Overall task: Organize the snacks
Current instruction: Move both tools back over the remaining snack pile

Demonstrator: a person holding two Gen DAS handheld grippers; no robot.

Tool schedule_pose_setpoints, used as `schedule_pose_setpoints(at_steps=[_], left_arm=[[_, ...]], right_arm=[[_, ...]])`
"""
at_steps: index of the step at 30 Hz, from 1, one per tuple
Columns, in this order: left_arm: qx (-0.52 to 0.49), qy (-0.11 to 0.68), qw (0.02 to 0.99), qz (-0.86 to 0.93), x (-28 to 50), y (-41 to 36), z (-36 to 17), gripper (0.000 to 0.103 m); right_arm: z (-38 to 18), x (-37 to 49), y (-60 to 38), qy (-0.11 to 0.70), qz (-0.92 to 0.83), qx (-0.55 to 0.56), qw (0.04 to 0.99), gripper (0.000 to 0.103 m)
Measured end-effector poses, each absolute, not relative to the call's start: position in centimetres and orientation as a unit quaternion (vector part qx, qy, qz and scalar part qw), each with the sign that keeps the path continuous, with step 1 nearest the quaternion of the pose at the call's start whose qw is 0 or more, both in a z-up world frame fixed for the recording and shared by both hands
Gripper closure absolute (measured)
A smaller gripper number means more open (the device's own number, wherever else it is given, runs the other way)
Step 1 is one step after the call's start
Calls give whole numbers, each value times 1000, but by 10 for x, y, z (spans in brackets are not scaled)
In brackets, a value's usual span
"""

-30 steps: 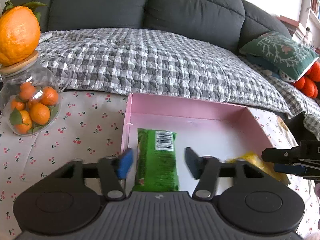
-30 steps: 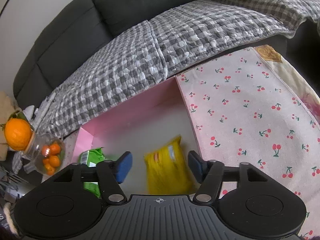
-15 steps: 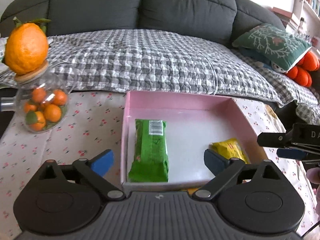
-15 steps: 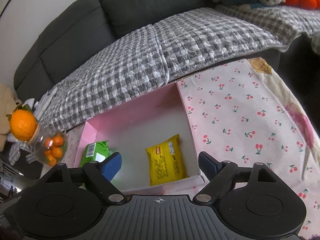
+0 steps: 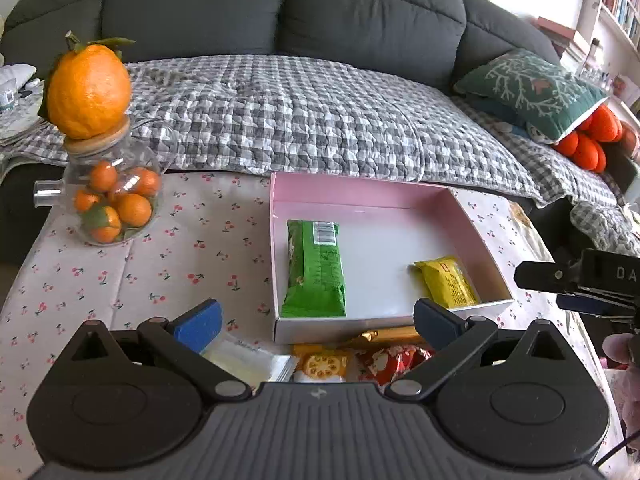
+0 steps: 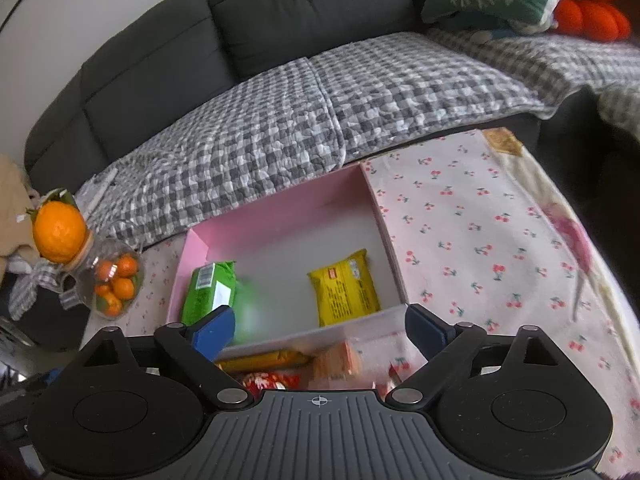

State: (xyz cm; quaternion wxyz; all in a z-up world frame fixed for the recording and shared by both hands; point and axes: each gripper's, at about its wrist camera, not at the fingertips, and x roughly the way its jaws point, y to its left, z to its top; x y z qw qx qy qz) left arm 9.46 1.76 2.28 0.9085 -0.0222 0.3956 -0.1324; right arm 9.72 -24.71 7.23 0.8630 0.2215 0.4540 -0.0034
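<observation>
Left tool (image 5: 316, 322) was spread wide, nothing between its fingers, hovering above the near edge of the pink box (image 5: 352, 190). Right tool (image 6: 320, 326) was also wide open and held nothing, hanging over the same near wall of the pink box (image 6: 280, 208) from the other side.

Box sat on the desk (image 5: 168, 256), which was covered with a cherry-print cloth. Inside the box: green snack pack (image 5: 314, 270) lay flat along the left side, barcode end toward the sofa; yellow snack pack (image 5: 448, 282) lay flat in the near right corner. The two were well apart, bare box floor between them. Right wrist view showed the same green snack pack (image 6: 208, 294) and yellow snack pack (image 6: 344, 290); part of the green one was blurred.

Outside the box, just beside its near wall, loose snacks lay on the desk: a clear pale packet (image 5: 244, 360), an orange cracker pack (image 5: 322, 364), a red wrapper (image 5: 394, 360) and a gold bar (image 5: 390, 334) touching the box wall. Partly hidden by the tool bodies.

Glass jar of small oranges (image 5: 112, 200) stood at the far left of the desk with a big orange (image 5: 88, 86) on its lid. Grey sofa (image 5: 280, 8) with checked quilt (image 5: 300, 112) was behind.
</observation>
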Motion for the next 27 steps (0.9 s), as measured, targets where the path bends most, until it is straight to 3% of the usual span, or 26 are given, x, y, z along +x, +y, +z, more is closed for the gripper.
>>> schedule_pose_setpoints(at_steps=[11,27], left_arm=[[30,444,881,-162,71,10,8,1],[100,393,876,-260,27,21,-30,1]], right_arm=[[62,78,-256,454,-3,209,866,3],[38,12,-205,476,78,42,875,3]])
